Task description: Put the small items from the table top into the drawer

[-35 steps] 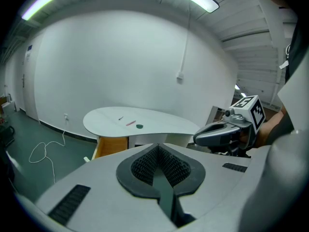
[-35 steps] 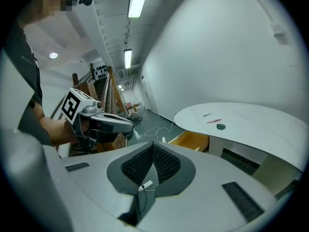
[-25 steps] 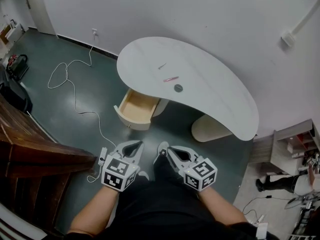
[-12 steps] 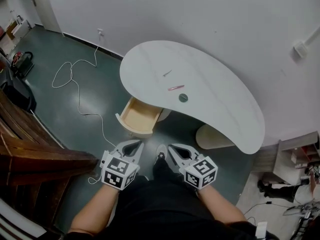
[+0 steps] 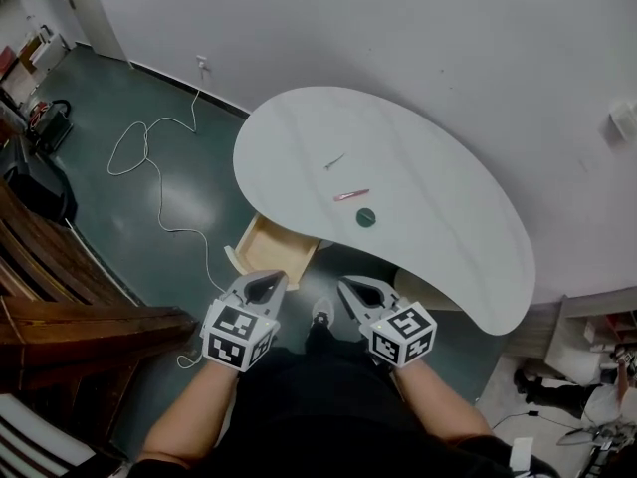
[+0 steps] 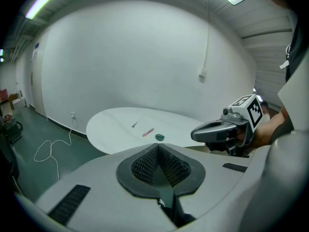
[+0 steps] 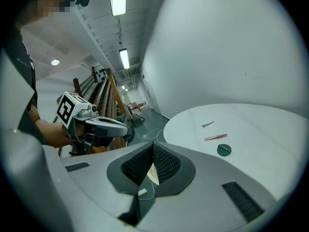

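Note:
A white kidney-shaped table carries three small items: a dark hair clip, a pink stick and a green round disc. Under its near edge a wooden drawer stands pulled out, and what shows of its inside is bare. My left gripper and right gripper hover side by side in front of me, short of the table, both shut and holding nothing. The left gripper view shows the clip, stick and disc; the right gripper view shows the same clip, stick and disc.
A white cable loops over the dark green floor at the left. Dark wooden stairs run along the left edge. The table's rounded pedestal stands right of the drawer. A person stands at the lower right.
The table and drawer have drawn nearer in the head view as I step towards them. Both grippers stay shut, side by side.

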Demonstrator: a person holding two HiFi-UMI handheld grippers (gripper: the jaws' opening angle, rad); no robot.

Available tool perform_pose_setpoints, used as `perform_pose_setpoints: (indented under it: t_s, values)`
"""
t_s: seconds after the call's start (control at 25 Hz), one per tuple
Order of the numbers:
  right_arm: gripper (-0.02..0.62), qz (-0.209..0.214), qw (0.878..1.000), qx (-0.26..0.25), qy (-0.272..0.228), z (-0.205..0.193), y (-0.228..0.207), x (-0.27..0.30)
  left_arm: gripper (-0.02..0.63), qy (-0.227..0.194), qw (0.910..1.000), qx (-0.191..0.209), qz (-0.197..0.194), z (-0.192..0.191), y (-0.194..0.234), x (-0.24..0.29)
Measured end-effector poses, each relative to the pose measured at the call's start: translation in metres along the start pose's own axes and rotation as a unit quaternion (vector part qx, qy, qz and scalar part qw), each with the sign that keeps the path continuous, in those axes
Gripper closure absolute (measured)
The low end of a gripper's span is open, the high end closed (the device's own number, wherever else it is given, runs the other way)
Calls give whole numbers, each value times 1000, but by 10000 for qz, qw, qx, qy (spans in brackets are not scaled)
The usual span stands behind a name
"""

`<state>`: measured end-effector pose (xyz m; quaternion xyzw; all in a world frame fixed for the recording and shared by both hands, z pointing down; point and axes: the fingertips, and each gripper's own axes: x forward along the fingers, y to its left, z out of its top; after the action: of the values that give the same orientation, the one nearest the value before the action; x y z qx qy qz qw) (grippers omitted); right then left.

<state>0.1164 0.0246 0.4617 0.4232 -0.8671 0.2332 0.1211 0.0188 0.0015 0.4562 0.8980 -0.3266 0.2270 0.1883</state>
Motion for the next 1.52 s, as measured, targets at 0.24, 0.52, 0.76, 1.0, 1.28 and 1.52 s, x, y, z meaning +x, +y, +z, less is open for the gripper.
perform_pose_setpoints:
  t_s: [0.24,0.52,0.76,1.0,1.28,1.52]
  values:
    - [597,101,9999,-10,119,10,-40,21,592,136,9995,-226,194,10,19,28]
    - [597,172,9991,-101,376,13,-87,36,592,177,9983,-290,474,30,40,60]
    - [597,87,9973,-158,714,-1,-135,53,592,221,9968,-282,710,41,50,77]
    - [597,-158,9955,-223,903,-7,-163,64,592,452,9959,-365,691,32,56,81]
    - [597,-855,9845,-525,1441,-29,-199,78,592,522,9971,-333,443,32,70,84]
    - [597,-1240,9697,-1045,1826,-39,-220,92,592,537,9976,-250,356,35,89,79]
